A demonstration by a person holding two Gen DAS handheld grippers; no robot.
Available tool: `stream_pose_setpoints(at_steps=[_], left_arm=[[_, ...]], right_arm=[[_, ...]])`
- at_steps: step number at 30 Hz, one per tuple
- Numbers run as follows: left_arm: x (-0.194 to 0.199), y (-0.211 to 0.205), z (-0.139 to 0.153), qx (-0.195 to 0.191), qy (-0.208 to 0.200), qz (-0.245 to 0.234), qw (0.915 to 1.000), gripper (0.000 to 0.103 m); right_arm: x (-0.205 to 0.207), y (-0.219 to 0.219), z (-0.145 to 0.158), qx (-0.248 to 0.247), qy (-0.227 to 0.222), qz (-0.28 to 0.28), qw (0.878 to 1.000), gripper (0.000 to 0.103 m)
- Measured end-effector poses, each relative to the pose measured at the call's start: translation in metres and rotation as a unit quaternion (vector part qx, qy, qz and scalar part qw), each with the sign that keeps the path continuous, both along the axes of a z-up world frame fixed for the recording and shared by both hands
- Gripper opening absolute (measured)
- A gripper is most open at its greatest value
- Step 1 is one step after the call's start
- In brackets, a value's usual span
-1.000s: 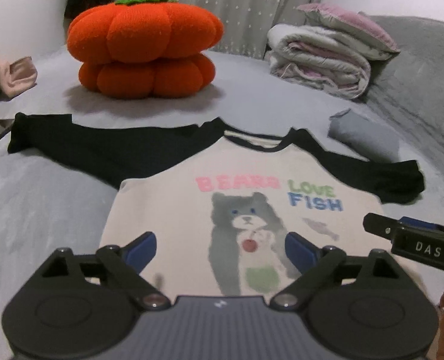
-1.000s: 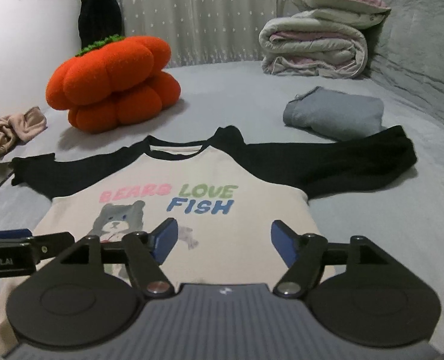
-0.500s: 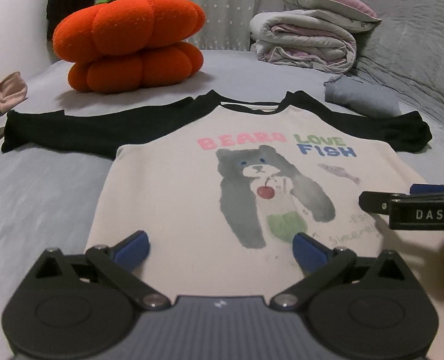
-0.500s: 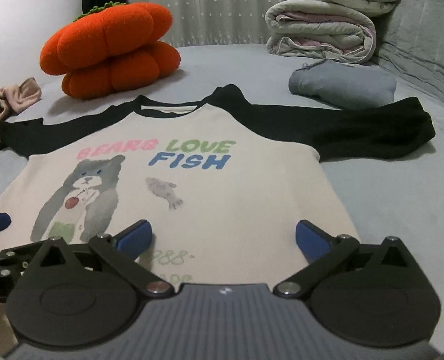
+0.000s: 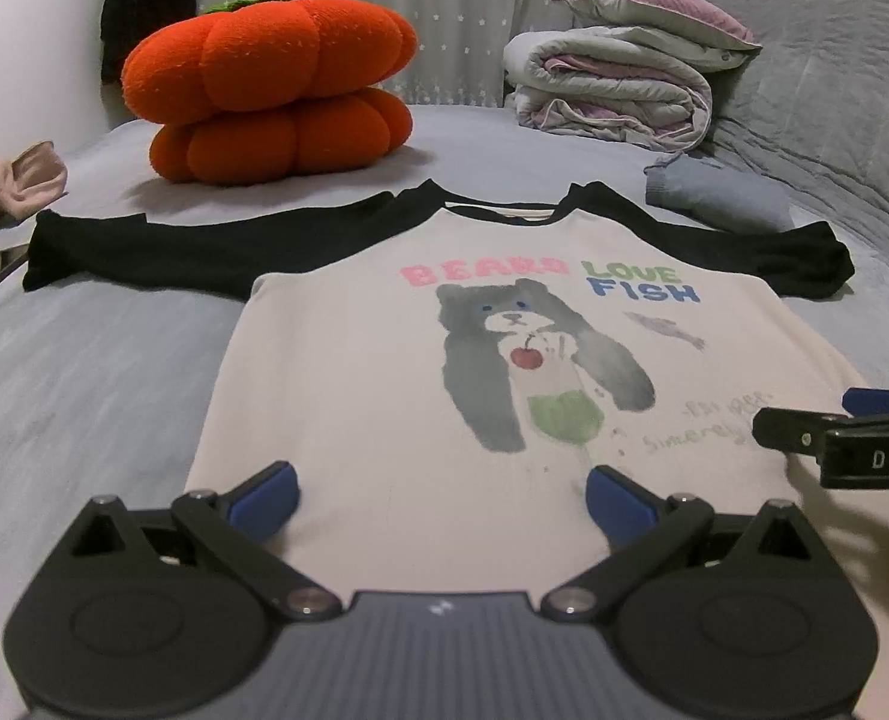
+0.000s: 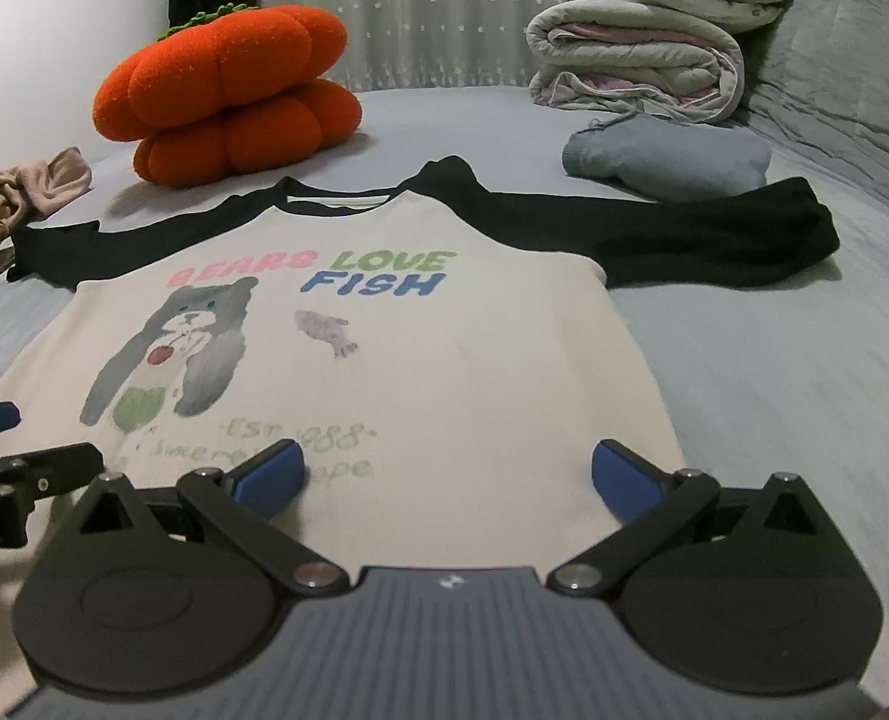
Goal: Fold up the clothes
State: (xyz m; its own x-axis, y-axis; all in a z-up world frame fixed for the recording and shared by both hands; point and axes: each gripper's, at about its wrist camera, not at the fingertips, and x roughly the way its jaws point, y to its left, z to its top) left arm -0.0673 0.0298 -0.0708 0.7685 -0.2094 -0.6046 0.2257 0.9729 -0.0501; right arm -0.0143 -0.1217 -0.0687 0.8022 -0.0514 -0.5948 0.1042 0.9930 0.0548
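My left gripper [image 5: 441, 495] and right gripper [image 6: 447, 477] hover wide-jawed, empty, over the cream bear-print raglan shirt [image 5: 504, 372] spread flat — grabbing one layer only would skew any fold.

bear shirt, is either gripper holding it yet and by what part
Nothing is held. Left gripper and right gripper are both open over the hem of the shirt, which lies flat.

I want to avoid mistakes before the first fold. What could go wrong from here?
1. Both the left gripper and right gripper are open over the hem of the shirt; their fingers may pinch only the top layer.
2. The black sleeves lie spread wide, so they may drag or bunch.
3. The grey folded cloth lies close to the right sleeve and could snag.
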Motion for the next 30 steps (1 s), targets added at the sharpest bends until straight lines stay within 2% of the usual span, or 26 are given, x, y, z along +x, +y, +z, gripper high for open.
stream_pose_setpoints(at_steps=[8,13,16,19,23,27,30], left_arm=[[-0.018,0.012,0.004,-0.007,-0.004,-0.036,0.9993,0.103],[-0.005,0.023,0.016,-0.020,0.030,-0.045,0.9983,0.103],[0.010,0.034,0.027,-0.029,0.046,-0.023,0.9983,0.103],[0.027,0.050,0.038,-0.044,0.043,0.000,0.9981,0.103],[0.059,0.076,0.053,-0.046,0.038,0.059,0.9965,0.103],[0.091,0.108,0.056,-0.057,0.049,0.143,0.9869,0.102],[0.107,0.136,0.049,-0.079,0.045,0.165,0.9821,0.102]], right_arm=[[-0.009,0.000,0.001,-0.010,0.013,0.006,1.000,0.103],[-0.004,0.002,0.007,-0.014,0.041,0.005,0.999,0.103],[0.011,0.003,0.014,0.000,0.080,-0.017,0.997,0.103],[0.027,0.004,0.021,0.031,0.103,-0.039,0.993,0.103],[0.047,0.015,0.035,0.058,0.098,-0.030,0.993,0.103],[0.068,0.027,0.047,0.074,0.090,-0.009,0.993,0.103],[0.084,0.035,0.055,0.087,0.086,0.007,0.992,0.103]])
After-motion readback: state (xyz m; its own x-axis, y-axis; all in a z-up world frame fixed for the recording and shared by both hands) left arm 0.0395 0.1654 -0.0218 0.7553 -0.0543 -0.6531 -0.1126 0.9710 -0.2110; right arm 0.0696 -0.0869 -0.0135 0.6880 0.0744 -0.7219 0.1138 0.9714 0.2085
